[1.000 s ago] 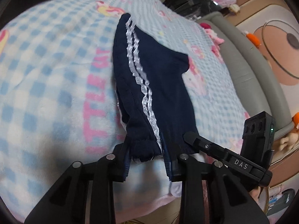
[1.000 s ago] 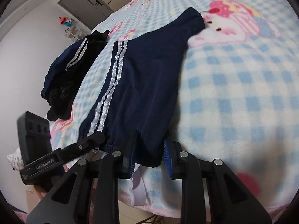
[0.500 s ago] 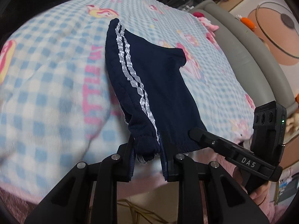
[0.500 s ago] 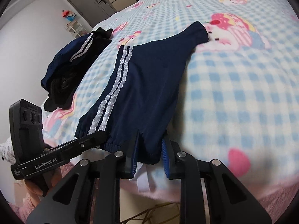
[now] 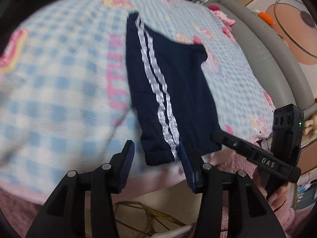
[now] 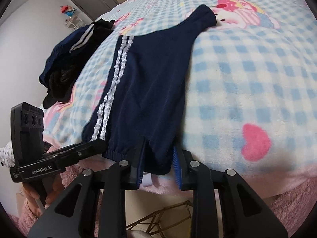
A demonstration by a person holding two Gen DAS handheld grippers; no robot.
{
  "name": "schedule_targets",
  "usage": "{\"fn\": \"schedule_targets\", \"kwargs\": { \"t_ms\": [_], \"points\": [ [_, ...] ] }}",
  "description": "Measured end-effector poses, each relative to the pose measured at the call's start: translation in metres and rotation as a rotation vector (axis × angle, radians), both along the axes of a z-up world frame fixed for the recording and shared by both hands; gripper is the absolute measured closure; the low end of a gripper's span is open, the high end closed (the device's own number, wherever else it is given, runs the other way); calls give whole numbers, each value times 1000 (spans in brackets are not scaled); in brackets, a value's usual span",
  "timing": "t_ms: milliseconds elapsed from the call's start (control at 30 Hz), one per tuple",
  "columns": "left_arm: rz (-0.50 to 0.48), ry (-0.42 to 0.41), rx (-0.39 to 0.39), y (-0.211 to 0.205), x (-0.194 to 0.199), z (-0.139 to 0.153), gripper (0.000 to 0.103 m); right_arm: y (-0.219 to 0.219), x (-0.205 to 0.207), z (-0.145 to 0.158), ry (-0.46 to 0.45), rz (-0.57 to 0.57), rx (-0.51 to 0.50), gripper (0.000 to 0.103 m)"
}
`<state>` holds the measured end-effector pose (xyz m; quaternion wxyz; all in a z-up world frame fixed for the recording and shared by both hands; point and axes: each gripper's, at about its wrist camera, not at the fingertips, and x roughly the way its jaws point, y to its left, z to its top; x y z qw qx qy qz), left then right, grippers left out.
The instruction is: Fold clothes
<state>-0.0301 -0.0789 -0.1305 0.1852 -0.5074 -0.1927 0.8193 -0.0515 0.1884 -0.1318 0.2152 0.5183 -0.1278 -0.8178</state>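
Note:
Navy shorts (image 5: pixel 178 91) with two white side stripes lie flat on the blue-and-white checked blanket (image 5: pixel 59 79), their waistband at the bed's near edge. My left gripper (image 5: pixel 156 144) straddles the striped corner of the waistband; its jaws are opening, wide apart, and neither pad presses the cloth. In the right wrist view the shorts (image 6: pixel 150 83) reach down to my right gripper (image 6: pixel 159 146). Its jaws are opening too, and the other waistband corner hangs loosely between the blue pads. Each gripper also shows at the edge of the other's view.
A heap of dark clothes (image 6: pixel 73 59) lies at the far left of the bed. A grey padded bed rail (image 5: pixel 267 49) runs along the right side. A pink fleece border (image 6: pixel 257 178) hangs over the near edge, with floor and a wire frame (image 5: pixel 138 214) below.
Both grippers drew back toward the bed's near edge, pulling the waistband with them. The left jaws then spread wide and let go of the hem; the right jaws squeezed, then loosened.

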Motion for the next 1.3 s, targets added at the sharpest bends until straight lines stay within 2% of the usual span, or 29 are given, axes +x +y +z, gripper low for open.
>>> {"fn": "schedule_targets", "kwargs": {
  "t_ms": [100, 167, 233, 367, 433, 633, 833, 967, 1100, 1233, 1300],
  "points": [
    [40, 97, -38, -12, 6, 23, 55, 5, 8, 22, 85, -27, 65, 68],
    [49, 182, -64, -12, 3, 39, 56, 6, 8, 36, 147, -50, 108, 67],
    [26, 229, -98, -7, -5, 46, 56, 4, 2, 43, 199, -64, 146, 67],
    [-64, 247, -210, 29, -35, 41, 56, -11, -22, 36, 229, -19, 203, 67],
    [-108, 231, -248, 45, -46, 30, 56, -19, -28, 28, 233, 13, 237, 67],
    [-133, 148, -307, 54, -48, -10, 56, -27, -23, -8, 202, 59, 310, 67],
    [-92, 139, -264, 34, -41, -10, 56, -8, -21, -9, 197, 15, 253, 67],
    [-62, 141, -197, 22, -37, -11, 56, 6, -18, -5, 197, -37, 205, 67],
    [-64, 203, -192, 27, -37, 3, 56, 6, -15, -1, 217, -52, 212, 67],
    [-92, 251, -250, 39, -60, 22, 56, 6, -22, 11, 263, -48, 221, 67],
    [-107, 255, -249, 43, -72, 29, 56, 6, -36, 16, 262, -42, 222, 67]
  ]
}}
